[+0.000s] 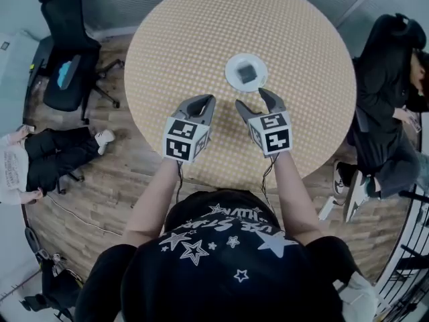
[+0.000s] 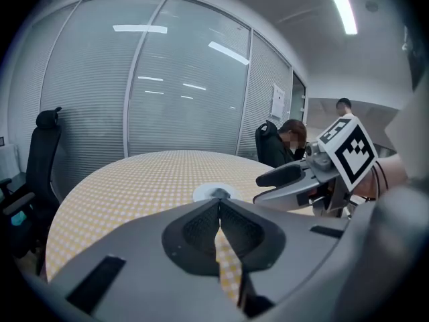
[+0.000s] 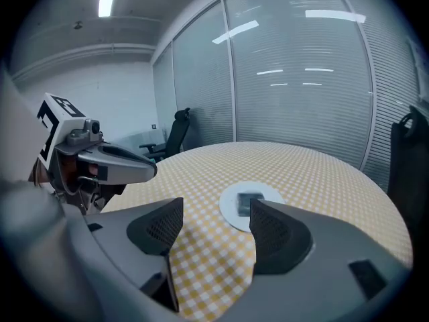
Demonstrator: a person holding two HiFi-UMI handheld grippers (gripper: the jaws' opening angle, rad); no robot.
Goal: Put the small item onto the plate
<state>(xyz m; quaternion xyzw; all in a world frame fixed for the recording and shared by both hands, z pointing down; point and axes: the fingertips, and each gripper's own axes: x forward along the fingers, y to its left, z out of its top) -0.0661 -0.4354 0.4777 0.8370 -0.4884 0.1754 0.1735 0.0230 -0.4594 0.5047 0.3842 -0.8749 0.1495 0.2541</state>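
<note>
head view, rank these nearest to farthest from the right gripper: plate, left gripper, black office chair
Measured from the right gripper:
1. plate, just ahead of its open jaws, on the table.
2. left gripper, alongside on its left, over the table.
3. black office chair, far off to the left, beyond the table's edge.

One table (image 1: 188,45), one plate (image 1: 232,80), one small item (image 1: 247,72), two tongs (image 1: 208,99) (image 1: 251,98).
</note>
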